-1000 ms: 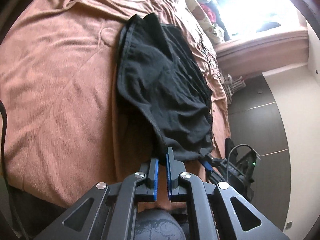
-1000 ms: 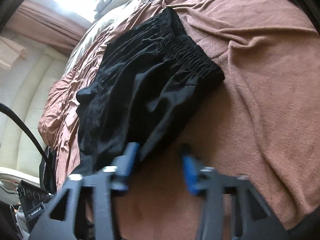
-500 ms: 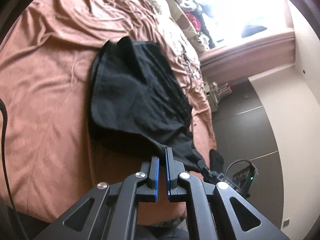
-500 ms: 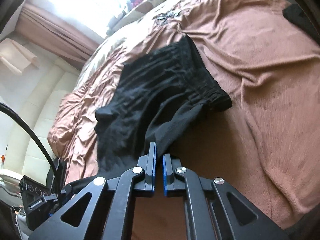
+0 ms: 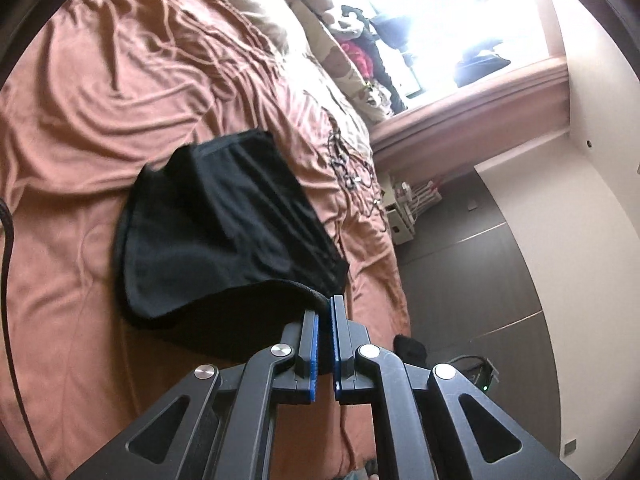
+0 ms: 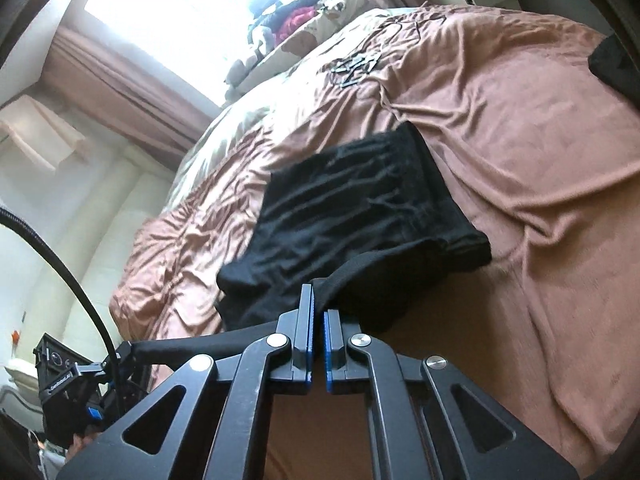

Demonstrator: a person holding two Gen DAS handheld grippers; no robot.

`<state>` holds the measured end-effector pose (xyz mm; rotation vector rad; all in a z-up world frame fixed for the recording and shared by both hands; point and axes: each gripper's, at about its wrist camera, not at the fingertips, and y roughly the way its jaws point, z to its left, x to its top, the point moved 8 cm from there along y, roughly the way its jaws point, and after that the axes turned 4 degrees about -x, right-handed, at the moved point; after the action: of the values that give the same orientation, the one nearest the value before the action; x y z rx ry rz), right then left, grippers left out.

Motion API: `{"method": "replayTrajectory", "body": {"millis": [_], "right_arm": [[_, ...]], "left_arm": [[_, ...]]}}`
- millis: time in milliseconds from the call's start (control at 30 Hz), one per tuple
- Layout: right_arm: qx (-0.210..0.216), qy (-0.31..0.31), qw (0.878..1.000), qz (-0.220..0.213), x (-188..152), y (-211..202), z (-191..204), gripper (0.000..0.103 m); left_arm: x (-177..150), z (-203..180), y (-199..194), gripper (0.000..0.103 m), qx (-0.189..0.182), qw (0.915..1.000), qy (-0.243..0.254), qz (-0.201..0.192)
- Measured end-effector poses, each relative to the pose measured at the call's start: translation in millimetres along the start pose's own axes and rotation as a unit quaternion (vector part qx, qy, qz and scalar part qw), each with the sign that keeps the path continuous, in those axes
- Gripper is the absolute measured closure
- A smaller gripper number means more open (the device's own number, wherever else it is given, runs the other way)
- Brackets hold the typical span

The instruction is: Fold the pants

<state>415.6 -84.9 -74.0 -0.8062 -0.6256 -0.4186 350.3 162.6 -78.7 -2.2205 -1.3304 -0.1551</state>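
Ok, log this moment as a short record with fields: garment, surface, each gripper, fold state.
garment: black fabric pants, elastic waistband bunched on one side
surface: wrinkled brown bedspread
left gripper: shut on the pants' near edge, lifting it off the bed
right gripper: shut on the pants' near edge, also raised
fold state: near edge held up by both grippers, far part lying on the bedspread; fold not yet laid down
background: bright window with pink curtain
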Motion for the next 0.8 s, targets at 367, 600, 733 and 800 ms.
{"method": "replayTrajectory", "body": {"millis": [367,600,733,800], "right_arm": [[0.004,0.023,1.0,-0.007,49.0,50.4,8.6,0.102],[-0.007,0.032,0.999,0.007,78.3,104.8,6.3,0.102],[-0.01,0.038,0.999,0.017,90.8,131.0,3.1,0.102],[-0.006,0.044,0.999,0.021,95.3,141.7,-0.5,0.102]], "left_arm": [[69.1,-9.3,56.3,0.098,0.027,0.9992,0.029,0.009],[104.6,14.4,106.5,0.098,0.062,0.9971,0.036,0.027],[118.5,30.2,134.1,0.098,0.081,0.9953,0.038,0.037],[125.7,39.8,149.7,0.098,0.09,0.994,0.041,0.046]]}}
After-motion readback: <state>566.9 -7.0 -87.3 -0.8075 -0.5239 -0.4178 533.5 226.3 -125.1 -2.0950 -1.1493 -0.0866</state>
